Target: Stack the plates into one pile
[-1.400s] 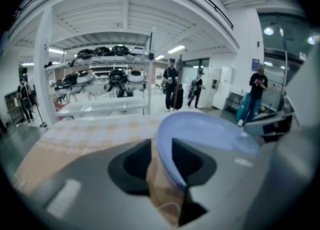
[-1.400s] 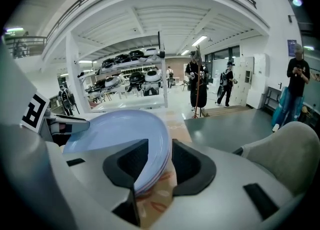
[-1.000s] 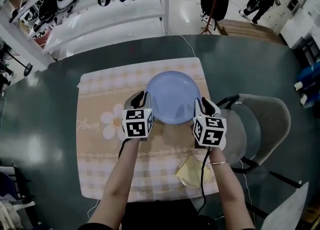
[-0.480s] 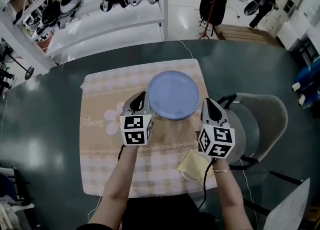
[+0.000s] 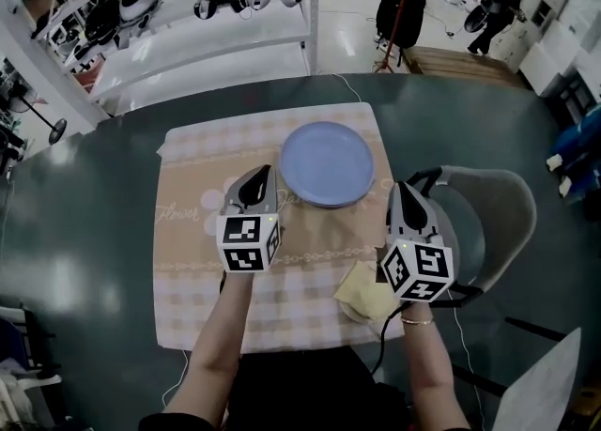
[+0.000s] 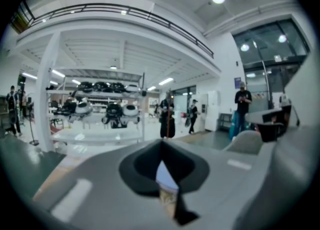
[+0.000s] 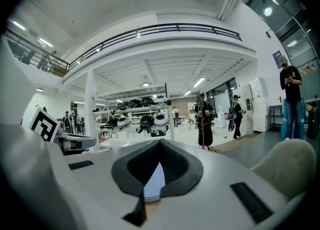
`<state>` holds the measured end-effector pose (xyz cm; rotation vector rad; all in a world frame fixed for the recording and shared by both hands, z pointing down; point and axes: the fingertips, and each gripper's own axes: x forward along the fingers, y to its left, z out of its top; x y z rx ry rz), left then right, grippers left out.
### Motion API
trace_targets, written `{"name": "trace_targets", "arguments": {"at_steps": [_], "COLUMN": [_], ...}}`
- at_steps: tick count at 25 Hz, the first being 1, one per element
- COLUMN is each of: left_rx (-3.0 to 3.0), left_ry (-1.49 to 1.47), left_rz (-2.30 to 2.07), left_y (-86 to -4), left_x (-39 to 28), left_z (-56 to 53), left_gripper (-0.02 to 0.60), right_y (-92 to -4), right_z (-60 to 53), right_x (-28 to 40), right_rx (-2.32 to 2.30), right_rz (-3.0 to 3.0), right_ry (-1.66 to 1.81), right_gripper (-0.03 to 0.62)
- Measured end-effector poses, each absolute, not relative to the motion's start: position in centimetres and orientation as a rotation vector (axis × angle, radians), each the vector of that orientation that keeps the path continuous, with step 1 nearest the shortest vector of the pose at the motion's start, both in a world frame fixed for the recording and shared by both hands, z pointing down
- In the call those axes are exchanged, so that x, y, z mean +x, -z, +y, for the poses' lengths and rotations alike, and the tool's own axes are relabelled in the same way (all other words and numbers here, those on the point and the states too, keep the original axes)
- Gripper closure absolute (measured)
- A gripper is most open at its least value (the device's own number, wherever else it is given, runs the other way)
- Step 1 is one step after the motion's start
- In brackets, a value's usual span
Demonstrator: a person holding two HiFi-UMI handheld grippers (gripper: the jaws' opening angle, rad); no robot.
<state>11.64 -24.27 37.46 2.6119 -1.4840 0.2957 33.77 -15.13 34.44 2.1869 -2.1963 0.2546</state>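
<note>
I read the left gripper (image 5: pixel 258 177) with jaws pressed together on nothing, above the middle of the checked tablecloth (image 5: pixel 192 232). The right gripper (image 5: pixel 402 191), jaws likewise pressed together and empty, hangs at the cloth's right edge. The blue plates (image 5: pixel 327 164) sit as 1 pile toward the cloth's far right corner, touching neither gripper. A yellow napkin (image 5: pixel 364 294) lies near the near right corner.

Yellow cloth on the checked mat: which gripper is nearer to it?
Right. The right gripper is just to the right of the yellow cloth, close beside it; the left gripper is farther off, up and to the cloth's left.
</note>
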Motion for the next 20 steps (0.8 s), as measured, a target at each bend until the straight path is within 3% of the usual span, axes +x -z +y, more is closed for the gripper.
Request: {"name": "trace_targets", "arguments": {"at_steps": [20], "left_rx": [2.643], "left_ry": [-0.261], "left_rz": [-1.488], "left_y": [-36.1], "left_x": [10.2], "left_z": [-20.8], "left_gripper": [0.574], "right_y": [-33.2], "right_z": [-12.0], "right_x": [31.1], "right_rx": [2.132], "right_rz": [-2.256], "right_ry": [-0.201], "right_gripper": [0.591]}}
